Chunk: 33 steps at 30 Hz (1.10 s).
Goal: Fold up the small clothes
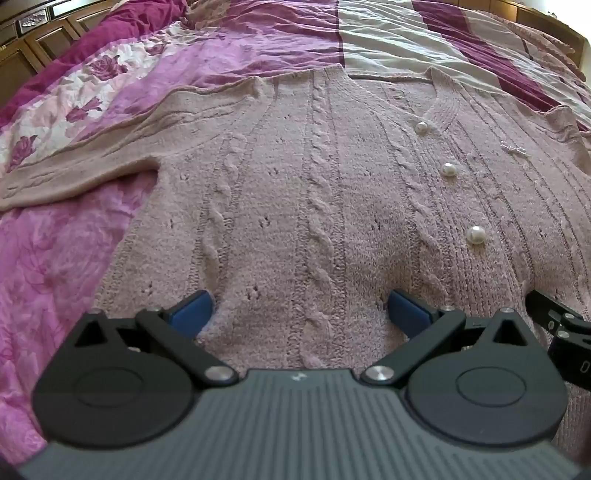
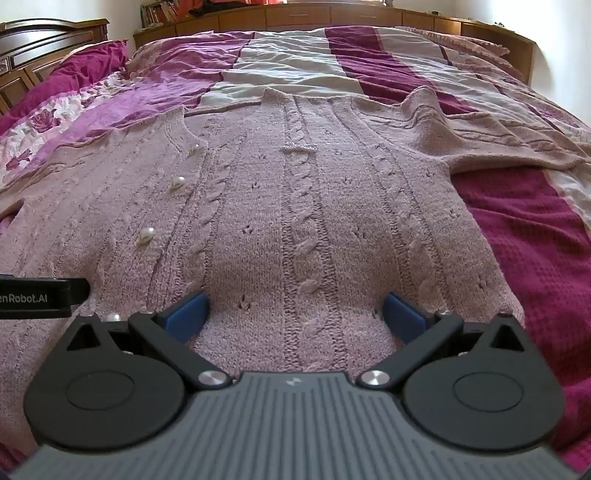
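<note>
A pale pink cable-knit cardigan (image 1: 314, 192) with pearl buttons (image 1: 475, 235) lies flat and spread out on the bed, front up. It also shows in the right wrist view (image 2: 303, 221). My left gripper (image 1: 301, 310) is open, its blue pads (image 1: 192, 312) low over the left half of the cardigan near the hem. My right gripper (image 2: 295, 314) is open over the right half near the hem. One sleeve (image 1: 74, 162) stretches out left, the other sleeve (image 2: 498, 136) right. Each gripper shows at the edge of the other's view.
The bed has a pink, magenta and white bedspread (image 2: 295, 66) with a floral part (image 1: 92, 92) at the left. A wooden headboard (image 2: 37, 48) stands at the left and wooden cabinets (image 2: 332, 14) stand behind the bed.
</note>
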Motion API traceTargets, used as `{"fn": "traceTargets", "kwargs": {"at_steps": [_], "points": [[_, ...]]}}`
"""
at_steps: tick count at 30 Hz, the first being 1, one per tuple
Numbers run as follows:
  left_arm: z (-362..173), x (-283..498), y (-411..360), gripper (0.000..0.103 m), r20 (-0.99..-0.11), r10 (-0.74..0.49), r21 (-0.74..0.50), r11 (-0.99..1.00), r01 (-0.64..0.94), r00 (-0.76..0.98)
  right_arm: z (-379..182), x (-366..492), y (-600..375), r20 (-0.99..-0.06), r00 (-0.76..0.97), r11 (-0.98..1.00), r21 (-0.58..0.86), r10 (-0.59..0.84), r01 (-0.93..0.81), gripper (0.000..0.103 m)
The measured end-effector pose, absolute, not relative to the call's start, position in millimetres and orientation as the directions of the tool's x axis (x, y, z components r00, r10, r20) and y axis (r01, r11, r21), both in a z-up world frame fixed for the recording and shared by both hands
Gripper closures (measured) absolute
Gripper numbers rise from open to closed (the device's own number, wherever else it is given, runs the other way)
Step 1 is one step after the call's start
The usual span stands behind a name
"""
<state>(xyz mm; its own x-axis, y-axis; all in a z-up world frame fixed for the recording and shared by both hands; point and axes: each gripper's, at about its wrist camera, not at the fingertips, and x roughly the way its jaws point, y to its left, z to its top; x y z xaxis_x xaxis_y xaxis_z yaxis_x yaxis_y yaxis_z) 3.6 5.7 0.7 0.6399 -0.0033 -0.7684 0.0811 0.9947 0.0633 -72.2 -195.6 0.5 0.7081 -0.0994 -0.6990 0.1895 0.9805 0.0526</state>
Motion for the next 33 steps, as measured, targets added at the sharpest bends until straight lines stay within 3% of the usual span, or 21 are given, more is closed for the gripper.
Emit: {"fn": "traceTargets", "kwargs": {"at_steps": [33], "points": [[5.3,2.0,2.6,0.000,-0.766,0.003,0.072,0.994,0.082,0.643,0.3,-73.7,-194.4,-0.696,0.710,0.981,0.048,-0.103,0.189,0.000]]}}
